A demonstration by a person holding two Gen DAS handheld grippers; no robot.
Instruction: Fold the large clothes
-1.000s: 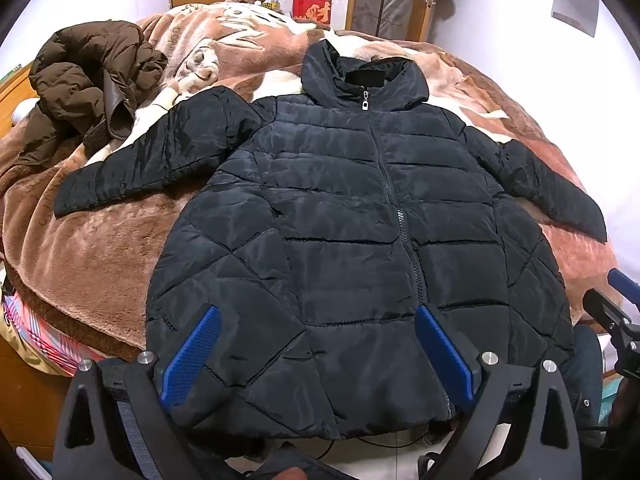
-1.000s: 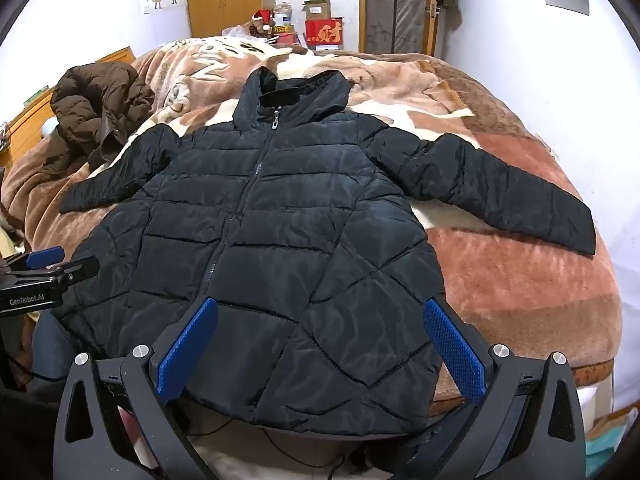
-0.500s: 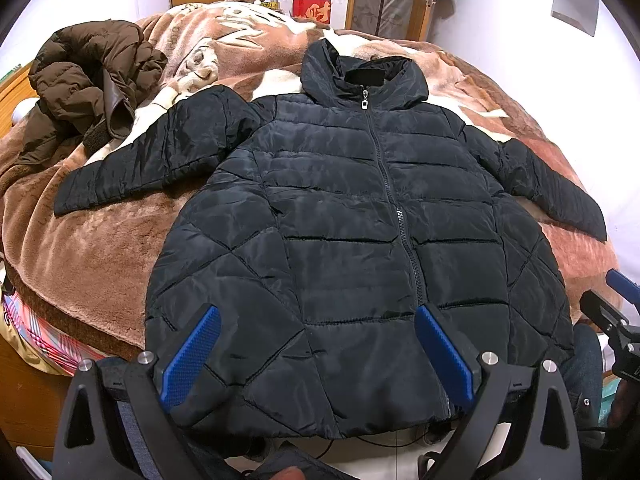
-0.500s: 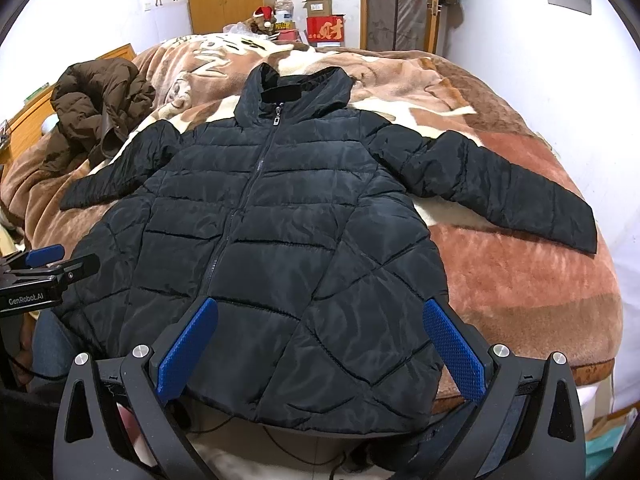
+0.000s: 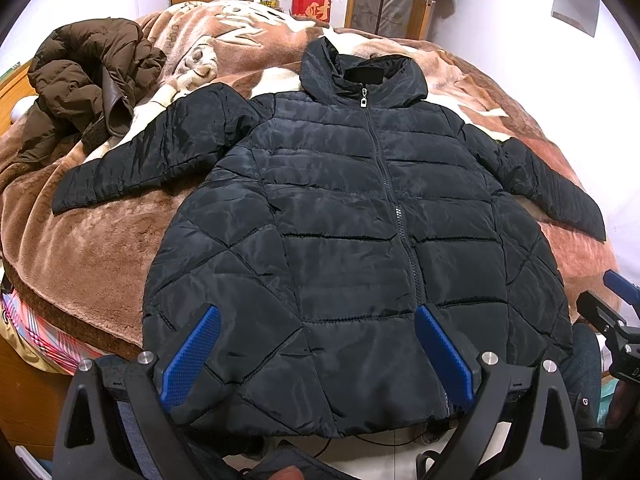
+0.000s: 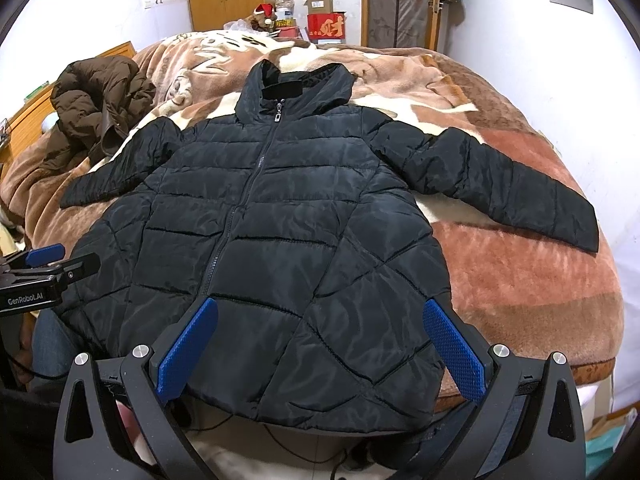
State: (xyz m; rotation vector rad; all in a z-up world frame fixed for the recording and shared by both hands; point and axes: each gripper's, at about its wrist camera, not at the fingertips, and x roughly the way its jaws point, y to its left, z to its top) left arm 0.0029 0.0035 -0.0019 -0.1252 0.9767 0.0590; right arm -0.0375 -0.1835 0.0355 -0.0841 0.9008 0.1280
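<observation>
A black quilted hooded jacket [image 5: 344,224] lies flat, front up and zipped, on the bed, sleeves spread to both sides; it also shows in the right wrist view [image 6: 264,248]. Its hem hangs over the bed's near edge. My left gripper [image 5: 316,344] is open and empty, above the hem on the jacket's left half. My right gripper [image 6: 320,340] is open and empty, above the hem on the jacket's right half. The left gripper shows at the left edge of the right wrist view [image 6: 48,264], and the right gripper at the right edge of the left wrist view [image 5: 612,308].
A brown fleece blanket [image 5: 100,248] covers the bed. A crumpled brown puffer jacket [image 5: 88,80] lies at the far left, also in the right wrist view [image 6: 96,108]. Boxes [image 6: 324,20] and a wardrobe stand beyond the bed. A white wall runs along the right.
Both grippers have shifted very slightly; the right view has risen and neared the jacket a little. The jacket has not moved. Both stay open.
</observation>
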